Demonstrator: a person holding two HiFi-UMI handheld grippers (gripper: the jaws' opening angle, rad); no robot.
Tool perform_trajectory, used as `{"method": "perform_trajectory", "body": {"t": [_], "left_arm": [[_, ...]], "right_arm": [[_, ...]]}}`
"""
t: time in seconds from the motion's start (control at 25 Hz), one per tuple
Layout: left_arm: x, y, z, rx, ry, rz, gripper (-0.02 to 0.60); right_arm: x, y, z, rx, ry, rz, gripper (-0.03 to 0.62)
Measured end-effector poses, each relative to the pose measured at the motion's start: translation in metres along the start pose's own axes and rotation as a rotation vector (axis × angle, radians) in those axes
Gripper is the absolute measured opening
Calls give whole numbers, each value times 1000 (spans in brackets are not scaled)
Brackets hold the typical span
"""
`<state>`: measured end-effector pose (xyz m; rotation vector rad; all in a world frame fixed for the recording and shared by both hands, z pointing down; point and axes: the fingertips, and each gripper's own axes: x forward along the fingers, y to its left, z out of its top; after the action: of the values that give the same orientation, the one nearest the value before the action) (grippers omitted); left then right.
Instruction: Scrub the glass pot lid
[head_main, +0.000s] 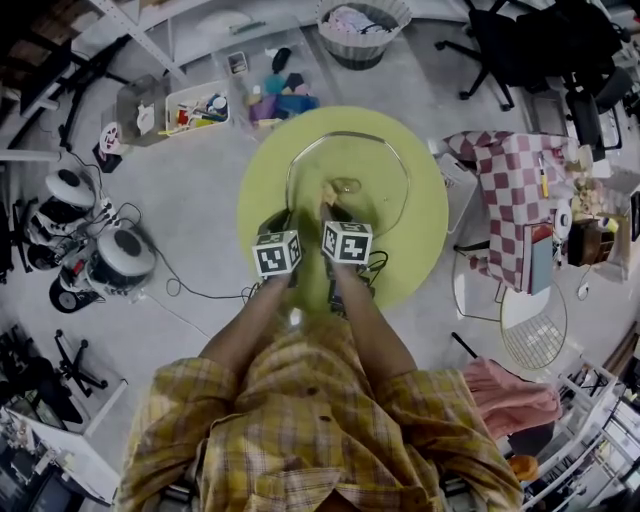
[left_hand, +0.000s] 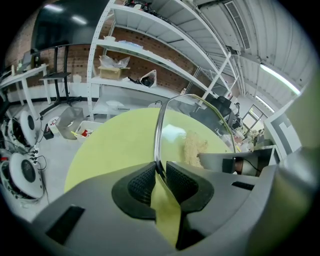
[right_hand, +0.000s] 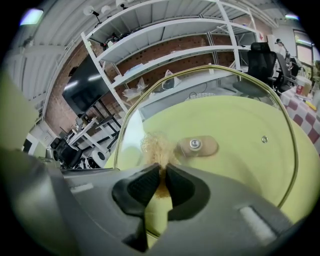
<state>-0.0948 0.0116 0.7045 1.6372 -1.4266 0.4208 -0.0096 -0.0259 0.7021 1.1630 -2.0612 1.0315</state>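
Note:
A round glass pot lid (head_main: 347, 183) with a metal rim is held tilted over the yellow-green round table (head_main: 420, 240). My left gripper (left_hand: 159, 176) is shut on the lid's rim (left_hand: 158, 135), which runs up between its pads. My right gripper (right_hand: 162, 177) is shut on a tan fibrous scrubber (right_hand: 157, 146) pressed against the lid's glass (right_hand: 235, 125), just left of the lid's centre screw (right_hand: 194, 144). In the head view both marker cubes, left (head_main: 277, 253) and right (head_main: 347, 242), sit side by side at the lid's near edge.
White bins (head_main: 196, 106) of small items and coloured cloths (head_main: 280, 95) lie on the floor beyond the table. A checked-cloth table (head_main: 520, 210) stands to the right, round white machines (head_main: 120, 260) to the left. White shelving (left_hand: 150, 55) rises behind.

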Motion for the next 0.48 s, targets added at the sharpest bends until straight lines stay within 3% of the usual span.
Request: {"method": "perform_trajectory", "body": {"t": [0.48], "left_arm": [[2, 0, 3, -22, -3, -8, 60]], "right_arm": [[8, 10, 11, -1, -14, 22, 38]]}}
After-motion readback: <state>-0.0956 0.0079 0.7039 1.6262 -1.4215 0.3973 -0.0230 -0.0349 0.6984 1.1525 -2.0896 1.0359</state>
